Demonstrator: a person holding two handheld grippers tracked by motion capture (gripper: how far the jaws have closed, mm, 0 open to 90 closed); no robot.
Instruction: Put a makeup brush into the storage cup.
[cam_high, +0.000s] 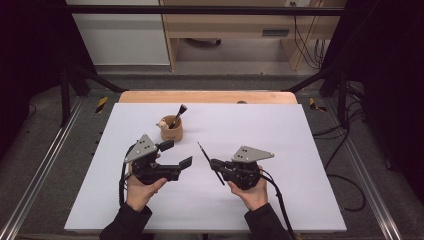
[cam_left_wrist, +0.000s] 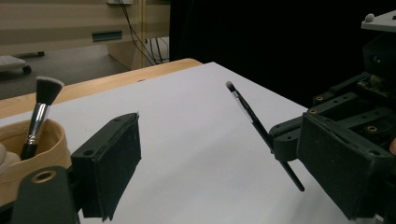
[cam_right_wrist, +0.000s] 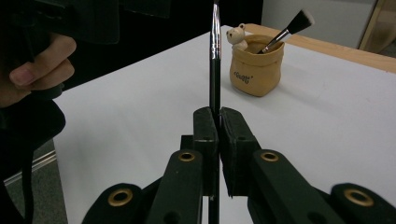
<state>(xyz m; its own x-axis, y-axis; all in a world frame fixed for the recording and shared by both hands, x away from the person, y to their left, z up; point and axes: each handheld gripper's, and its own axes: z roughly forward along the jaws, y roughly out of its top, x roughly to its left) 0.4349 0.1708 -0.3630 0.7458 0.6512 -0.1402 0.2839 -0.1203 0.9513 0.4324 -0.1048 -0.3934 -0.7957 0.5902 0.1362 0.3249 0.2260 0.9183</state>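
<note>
Our right hand-held gripper (cam_high: 216, 165) is clamped on a thin black-handled makeup brush (cam_high: 209, 162), gripped near its middle so both ends stick out beyond the jaws. Our left hand-held gripper (cam_high: 176, 153) stands wide and empty, just beside a tan fabric pot with a small bear figure (cam_high: 172, 129) holding a flat-topped silver-ferruled brush (cam_high: 178, 115). The risk we see — the slender handle could pivot in the pads, or nudge the light pot over on the white desk (cam_high: 280, 200).
</note>
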